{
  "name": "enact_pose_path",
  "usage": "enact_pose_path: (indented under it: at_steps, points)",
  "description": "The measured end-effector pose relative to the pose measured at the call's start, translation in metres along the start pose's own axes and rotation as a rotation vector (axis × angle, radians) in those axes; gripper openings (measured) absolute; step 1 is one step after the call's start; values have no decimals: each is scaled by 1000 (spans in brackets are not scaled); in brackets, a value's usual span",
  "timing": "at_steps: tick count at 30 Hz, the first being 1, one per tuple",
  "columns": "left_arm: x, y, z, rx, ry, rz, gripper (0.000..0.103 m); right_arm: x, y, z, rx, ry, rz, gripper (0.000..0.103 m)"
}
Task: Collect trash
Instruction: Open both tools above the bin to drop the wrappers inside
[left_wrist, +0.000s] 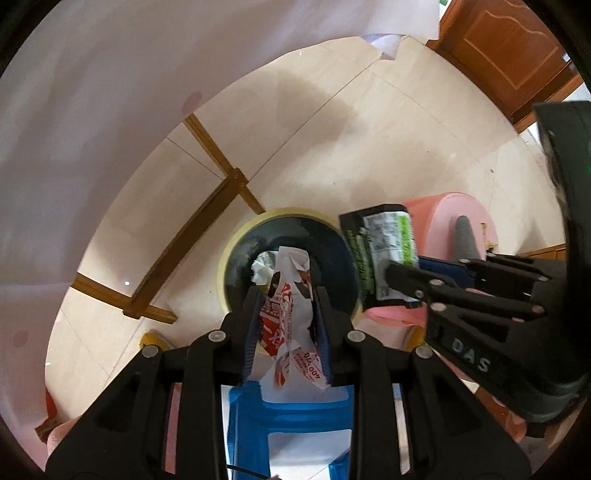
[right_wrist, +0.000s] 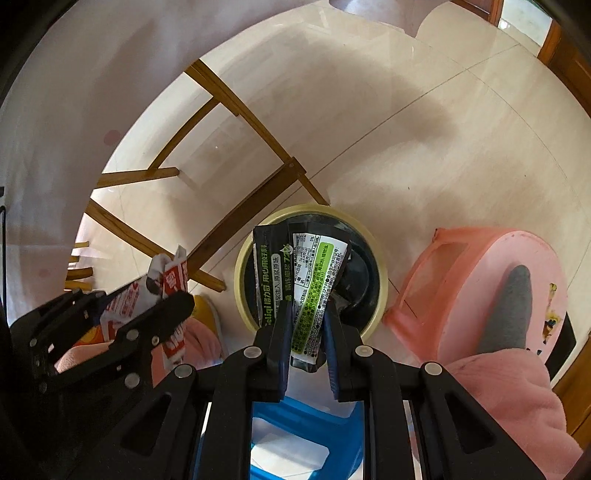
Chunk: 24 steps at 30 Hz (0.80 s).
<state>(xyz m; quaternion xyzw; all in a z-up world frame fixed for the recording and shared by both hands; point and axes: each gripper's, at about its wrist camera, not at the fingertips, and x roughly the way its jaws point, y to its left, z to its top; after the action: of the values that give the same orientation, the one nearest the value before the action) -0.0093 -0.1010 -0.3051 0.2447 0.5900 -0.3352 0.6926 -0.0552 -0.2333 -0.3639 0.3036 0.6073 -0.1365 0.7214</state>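
My left gripper (left_wrist: 286, 295) is shut on a crumpled red and white wrapper (left_wrist: 291, 310) and holds it above the round trash bin (left_wrist: 225, 258), which has a cream rim, a dark liner and some crumpled paper inside. My right gripper (right_wrist: 308, 314) is shut on a black and green wrapper (right_wrist: 306, 273) and holds it over the same bin (right_wrist: 380, 280). The right gripper (left_wrist: 397, 277) with its black and green wrapper (left_wrist: 384, 254) also shows at the right of the left wrist view. The left gripper (right_wrist: 177, 306) with the red and white wrapper (right_wrist: 166, 280) shows at the left of the right wrist view.
The bin stands on a pale tiled floor. A pink plastic stool (right_wrist: 480, 280) lies beside it to the right, a blue stool (left_wrist: 288, 424) is below the grippers. Wooden table legs (right_wrist: 236, 107) and a white tablecloth (left_wrist: 92, 110) are to the left. A wooden door (left_wrist: 509, 48) is far right.
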Motion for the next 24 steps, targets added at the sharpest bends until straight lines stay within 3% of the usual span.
enact_pose_path:
  at_steps: [4,6,7,20,24]
  points:
    - [9,3,5,-18,16,12,34,2,-3,1,11,2,2,17]
    - [12,7,6,-29,18,12,55,2,-5,2,13,1,3,17]
    - [11,9,6,-34,10,11,56,2,-5,3,14,1,5,17]
    - [10,17,-3,-60,38,1,57,10,-1,4,-9,24,21,17]
    - [3,18,-11,-59,37,-4,57,11,1,4,-1,28,35,30]
